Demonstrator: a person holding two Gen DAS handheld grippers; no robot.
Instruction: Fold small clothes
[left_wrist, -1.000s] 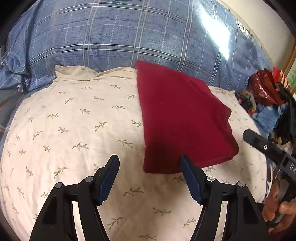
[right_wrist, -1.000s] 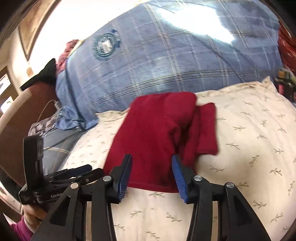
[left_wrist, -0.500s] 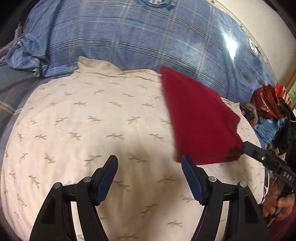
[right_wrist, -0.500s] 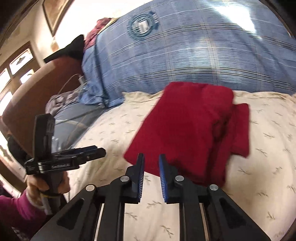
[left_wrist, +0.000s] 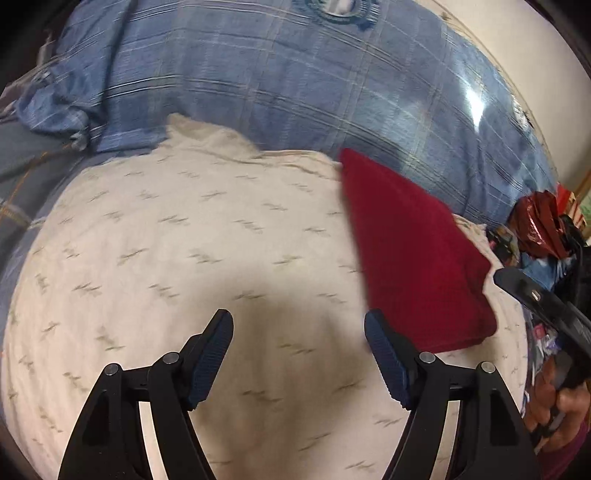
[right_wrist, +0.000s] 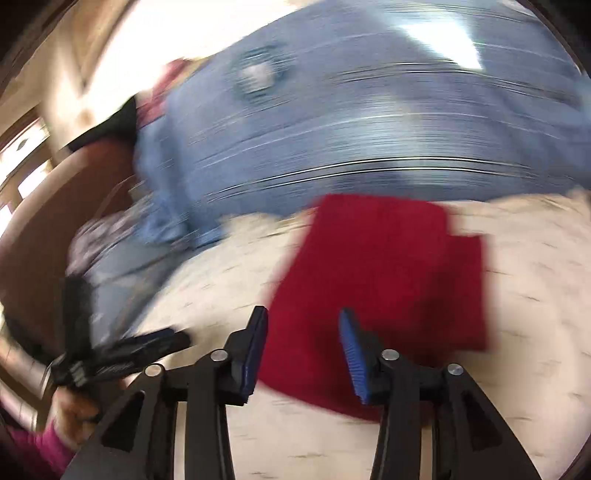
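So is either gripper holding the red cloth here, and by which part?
Nothing is held. The left gripper is opening over bare pillow; the right gripper is opening above the red cloth.

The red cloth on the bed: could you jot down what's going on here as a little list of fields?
item: red cloth, folded into a flat packet
rests on: cream leaf-print pillow
behind it: blue plaid bedding
left claw: jaws opening, nothing between them, over bare pillow beside the cloth
right claw: jaws opening, pointing at the cloth's near edge, pads not pressing on it
picture quality: right wrist view is motion-blurred
fold: looks finished, judging by its flat shape
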